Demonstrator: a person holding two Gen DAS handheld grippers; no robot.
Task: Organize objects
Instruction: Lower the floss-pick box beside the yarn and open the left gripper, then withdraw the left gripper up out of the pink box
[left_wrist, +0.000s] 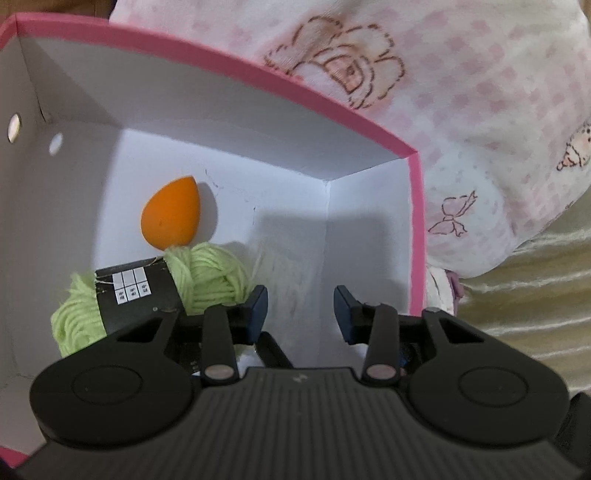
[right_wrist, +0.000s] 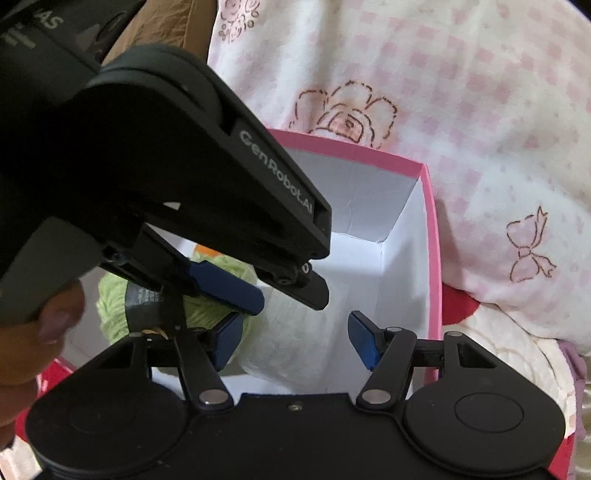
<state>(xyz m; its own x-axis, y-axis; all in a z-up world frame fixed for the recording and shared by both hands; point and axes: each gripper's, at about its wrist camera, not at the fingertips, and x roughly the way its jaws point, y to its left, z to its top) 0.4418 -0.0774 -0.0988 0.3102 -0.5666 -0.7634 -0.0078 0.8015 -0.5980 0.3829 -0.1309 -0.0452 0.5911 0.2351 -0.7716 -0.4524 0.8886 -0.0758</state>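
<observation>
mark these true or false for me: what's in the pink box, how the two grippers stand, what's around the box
1. An orange sponge lies inside the pink-rimmed box. True.
2. The green yarn sits outside the box on the bedding. False: it lies inside, beside the sponge.
3. The left gripper clamps the yarn. False: its jaws stand apart with nothing between them.
4. The right gripper is open and holds nothing. True.
5. The box rests on floral pink-checked bedding. True.
</observation>
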